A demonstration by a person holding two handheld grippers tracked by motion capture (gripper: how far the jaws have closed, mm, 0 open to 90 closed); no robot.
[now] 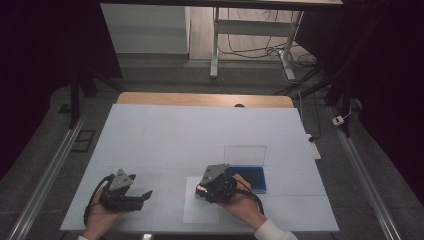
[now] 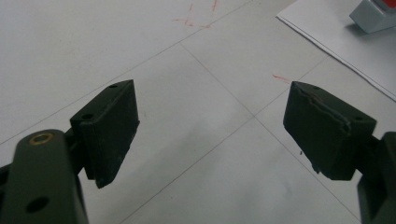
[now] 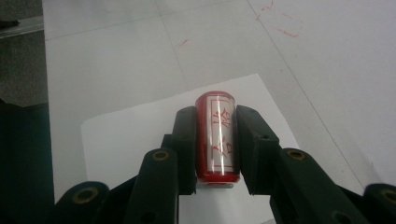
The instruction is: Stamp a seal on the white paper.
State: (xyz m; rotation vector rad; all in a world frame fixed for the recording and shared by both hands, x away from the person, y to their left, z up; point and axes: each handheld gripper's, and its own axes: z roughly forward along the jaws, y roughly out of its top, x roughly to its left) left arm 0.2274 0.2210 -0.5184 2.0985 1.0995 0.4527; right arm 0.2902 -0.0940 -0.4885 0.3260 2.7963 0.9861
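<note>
The left hand-held gripper rests on the white desk, jaws apart. The right hand-held gripper clamps a red-and-silver cylindrical stamp, seemingly touching a white paper sheet, beside a blue tray.

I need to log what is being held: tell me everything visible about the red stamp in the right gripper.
The red stamp is a small block with a glossy silvery face bearing red framed characters and a rounded red far end. It lies lengthwise between the right gripper's two black jaws, which press its sides, above a white paper sheet on the table.
</note>
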